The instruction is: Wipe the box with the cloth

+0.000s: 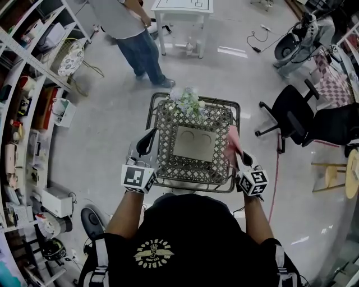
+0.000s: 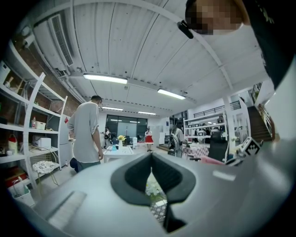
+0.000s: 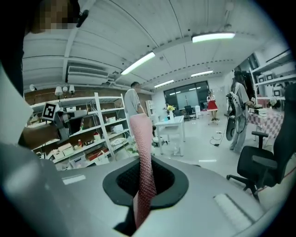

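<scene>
The box [image 1: 167, 152] is a metal lattice basket with a beige panel lying in it and flowers [image 1: 188, 101] at its far rim. It sits on a dark wire stand [image 1: 226, 102] just ahead of me. My left gripper [image 1: 149, 138] stands beside the box's left wall; in the left gripper view [image 2: 151, 159] its jaws meet with nothing between them, and the flowers show through the slit. My right gripper [image 1: 234, 154] is at the box's right wall, shut on a pink cloth [image 1: 231, 144]. The cloth [image 3: 142, 148] sticks up from the jaws [image 3: 147, 167].
A person in a grey shirt and jeans [image 1: 137, 33] stands beyond the box, near a white table [image 1: 182, 11]. Loaded shelves [image 1: 33, 84] line the left. A black office chair [image 1: 291, 112] and a scooter [image 1: 297, 39] are at the right.
</scene>
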